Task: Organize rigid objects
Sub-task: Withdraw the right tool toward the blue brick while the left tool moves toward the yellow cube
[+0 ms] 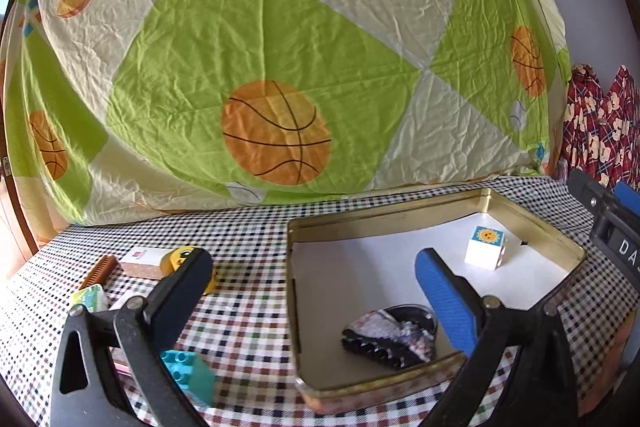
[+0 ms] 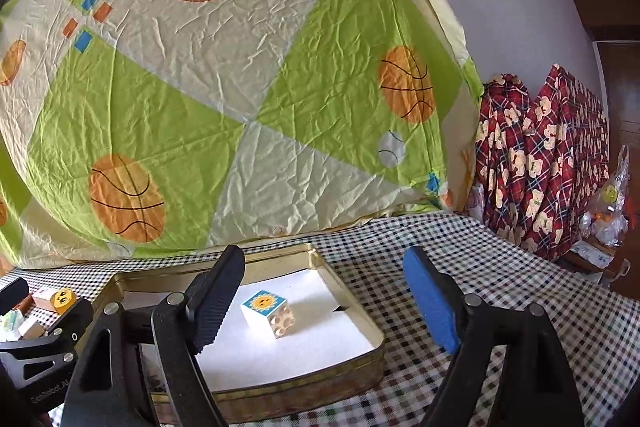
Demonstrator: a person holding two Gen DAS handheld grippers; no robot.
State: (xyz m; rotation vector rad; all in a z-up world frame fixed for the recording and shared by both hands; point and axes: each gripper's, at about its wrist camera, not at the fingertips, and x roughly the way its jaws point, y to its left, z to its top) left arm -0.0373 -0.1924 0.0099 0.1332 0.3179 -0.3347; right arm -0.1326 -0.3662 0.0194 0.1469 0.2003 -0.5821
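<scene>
A shallow metal tin (image 1: 532, 219) is lying on a table covered with a checkered cloth (image 1: 248, 235), and white paper is lining its bottom. Inside the tin, a white cube block with a sun picture (image 1: 485, 247) is standing near the far corner, and a dark hair claw clip (image 1: 390, 341) is lying near the front wall, well apart from the block.

The left gripper (image 1: 316, 291) is hovering above the near left part of the tin with its jaws spread wide, and nothing is sitting between them. One black finger is hanging over the cloth, while the blue pad (image 1: 444, 303) is hanging over the tin.

To the left of the tin, several things are waiting on the cloth: a turquoise building brick (image 1: 188, 373) close to the camera, a yellow smiley toy (image 1: 180, 257), a pale box (image 1: 140, 261) just beside it, and a brown comb (image 1: 98, 271).

The right gripper (image 2: 324, 291) is also standing open and empty, at the right side of the tin. In its view, the sun block is showing between the two fingers, resting on the paper. A large sheet with basketball prints (image 1: 276, 67) is hanging behind the table.
</scene>
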